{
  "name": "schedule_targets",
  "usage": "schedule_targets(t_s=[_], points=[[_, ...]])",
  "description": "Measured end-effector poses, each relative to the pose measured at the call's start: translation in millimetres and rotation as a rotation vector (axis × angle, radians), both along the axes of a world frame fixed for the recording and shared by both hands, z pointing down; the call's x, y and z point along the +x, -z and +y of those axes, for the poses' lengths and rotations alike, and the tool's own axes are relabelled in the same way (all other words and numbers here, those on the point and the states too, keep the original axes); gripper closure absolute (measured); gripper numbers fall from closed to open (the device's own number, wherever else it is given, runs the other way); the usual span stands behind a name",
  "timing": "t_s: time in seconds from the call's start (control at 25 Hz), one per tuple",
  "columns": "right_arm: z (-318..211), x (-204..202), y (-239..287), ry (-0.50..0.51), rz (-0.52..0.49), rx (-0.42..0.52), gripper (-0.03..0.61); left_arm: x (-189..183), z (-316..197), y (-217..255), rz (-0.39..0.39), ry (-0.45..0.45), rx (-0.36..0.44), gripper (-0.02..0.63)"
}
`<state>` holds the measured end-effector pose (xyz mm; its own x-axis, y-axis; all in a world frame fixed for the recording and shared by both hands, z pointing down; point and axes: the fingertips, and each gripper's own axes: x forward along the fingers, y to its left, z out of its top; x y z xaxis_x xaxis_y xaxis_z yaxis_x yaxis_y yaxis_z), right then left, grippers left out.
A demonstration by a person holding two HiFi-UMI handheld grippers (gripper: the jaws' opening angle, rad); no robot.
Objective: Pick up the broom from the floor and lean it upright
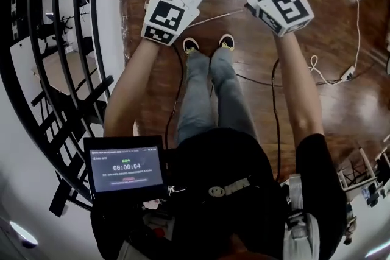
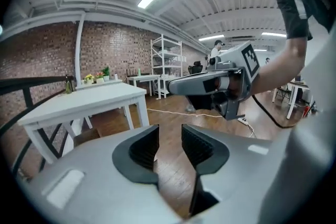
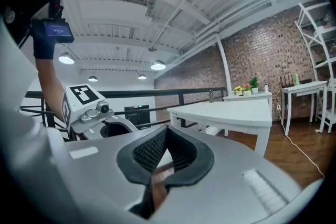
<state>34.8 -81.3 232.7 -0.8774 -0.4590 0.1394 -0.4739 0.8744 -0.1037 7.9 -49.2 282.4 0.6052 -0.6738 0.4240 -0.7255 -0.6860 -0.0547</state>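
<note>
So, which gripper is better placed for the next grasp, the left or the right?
Left, probably: the left gripper has its jaws apart and empty, while the right gripper is shut.

The floor (image 2: 173,113) under the white table (image 2: 89,99) is dark wood planking with a glossy, polished sheen. The table itself looks smooth and matt, painted white. Behind the table, the wall (image 2: 47,55) is rough red brick. Near the table, the railing (image 3: 157,93) is matt black metal. The left gripper (image 2: 169,136) and right gripper (image 3: 166,132) have smooth, matt, pale grey plastic shells. Their pads (image 2: 146,147) are black, finely ribbed and rubbery-looking. Each marker cube (image 1: 291,8) carries flat black-and-white printed faces. The person's jeans (image 1: 201,100) are soft, faded blue denim.
</note>
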Motion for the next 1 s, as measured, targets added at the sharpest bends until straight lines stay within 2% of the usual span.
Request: schedule_targets(t_s=[0.08,0.16,0.4,0.52,0.64,0.72,0.84,1.0], points=[[-20,-2,-51,0.005,0.051,-0.033,0.575,-8,-18,-60,-0.037,-0.004,-0.069,0.454],[-27,-4,-101,0.020,0.095,-0.066,0.575,-15,-20,-125,-0.081,-0.026,-0.151,0.416],[-15,-8,-267,0.095,0.178,-0.137,0.571,-13,29,-360,-0.261,-0.137,-0.395,0.301],[1,-7,-352,0.141,0.216,-0.189,0.454,8,81,-478,-0.297,-0.195,-0.519,0.250],[11,-9,-416,0.150,0.209,-0.208,0.411,23,126,-582,-0.306,-0.218,-0.626,0.232],[18,-10,-450,0.143,0.196,-0.224,0.386,30,152,-639,-0.314,-0.231,-0.684,0.225],[25,-16,-488,0.136,0.173,-0.257,0.364,28,185,-705,-0.374,-0.248,-0.755,0.194],[21,-14,-514,0.105,0.164,-0.280,0.364,25,201,-751,-0.441,-0.265,-0.790,0.196]])
